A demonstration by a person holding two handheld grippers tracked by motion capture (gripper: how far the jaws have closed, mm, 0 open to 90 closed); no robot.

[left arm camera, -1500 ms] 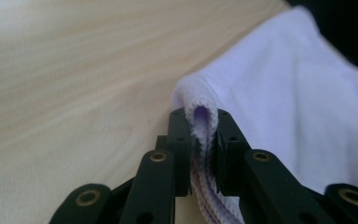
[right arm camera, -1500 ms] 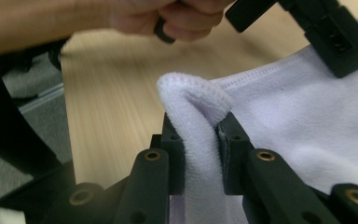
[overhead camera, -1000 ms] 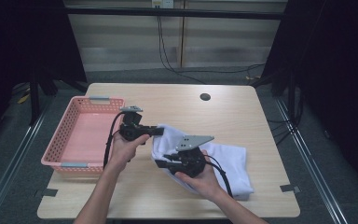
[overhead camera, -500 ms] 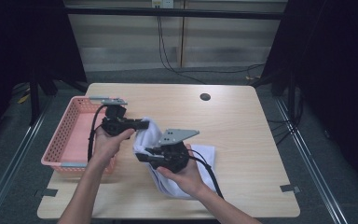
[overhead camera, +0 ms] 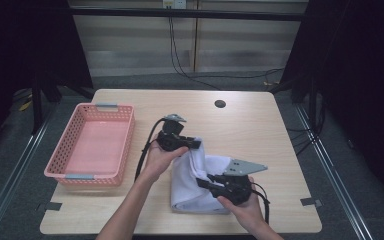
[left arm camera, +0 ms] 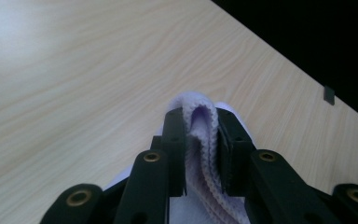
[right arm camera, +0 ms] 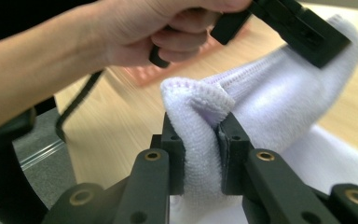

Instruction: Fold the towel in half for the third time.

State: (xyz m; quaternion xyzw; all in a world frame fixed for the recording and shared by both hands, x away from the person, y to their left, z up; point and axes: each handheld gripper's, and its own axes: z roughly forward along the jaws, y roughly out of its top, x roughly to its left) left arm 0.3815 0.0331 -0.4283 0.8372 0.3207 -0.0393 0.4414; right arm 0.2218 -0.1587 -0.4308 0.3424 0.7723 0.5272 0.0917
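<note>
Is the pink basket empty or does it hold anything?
Empty: the high view shows the pink basket with a bare floor; the white towel lies on the table.

White towel [overhead camera: 200, 185] with a faint lilac cast and ribbed hem; black left tool [overhead camera: 192, 144] and right tool [overhead camera: 203, 183], the latter topped by a grey plate; pink lattice-walled basket [overhead camera: 125, 131]; pale wood-grain desk [overhead camera: 250, 125].

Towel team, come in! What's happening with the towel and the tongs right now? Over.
Left tongs and right tongs both pinching the white towel. Towel folded over, resting on the table. Pink basket off to the left, nothing in the way.
</note>
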